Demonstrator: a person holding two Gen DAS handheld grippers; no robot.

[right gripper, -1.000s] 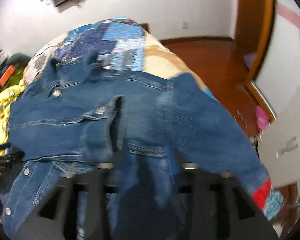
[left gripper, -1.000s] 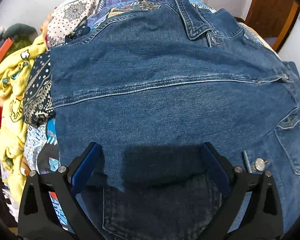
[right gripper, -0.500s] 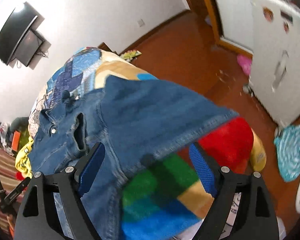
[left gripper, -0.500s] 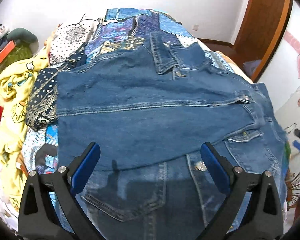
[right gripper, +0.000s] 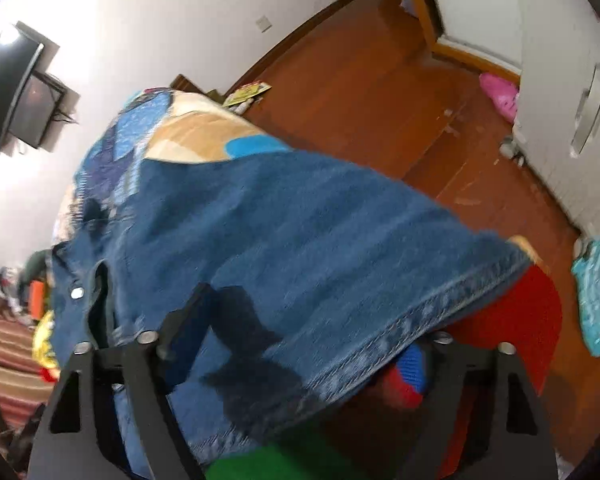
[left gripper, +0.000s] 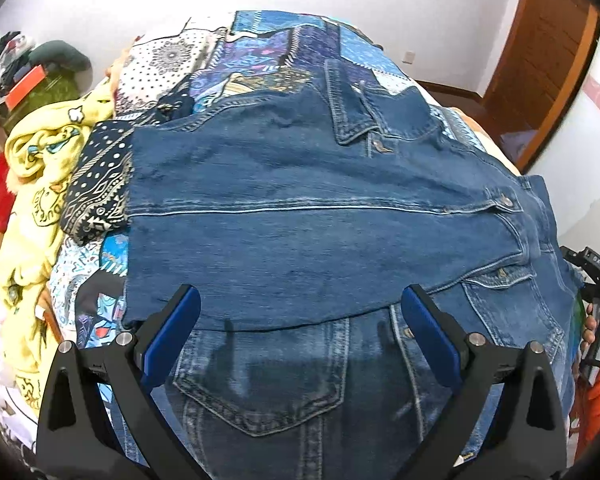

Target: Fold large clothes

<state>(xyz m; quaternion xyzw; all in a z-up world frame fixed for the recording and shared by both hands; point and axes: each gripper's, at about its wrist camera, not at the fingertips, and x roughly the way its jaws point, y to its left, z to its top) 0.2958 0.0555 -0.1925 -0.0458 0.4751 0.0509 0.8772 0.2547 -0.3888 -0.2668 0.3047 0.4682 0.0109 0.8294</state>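
The denim jacket [left gripper: 300, 216] is spread on the bed [left gripper: 268, 52], its long axis running crosswise ahead of the left hand-held gripper [left gripper: 300, 320], collar pointed away. That gripper's jaws are held apart above the cloth, nothing between them. The right hand-held gripper [right gripper: 300, 344] is seen spread wide, the jacket hem [right gripper: 380, 344] draped between its fingers. A wooden floor [right gripper: 380, 92] and white walls are seen beyond

The jacket [left gripper: 300, 208] is dark blue. The bed cover [left gripper: 268, 60] has blue patches. The blanket [left gripper: 32, 184] is yellow.
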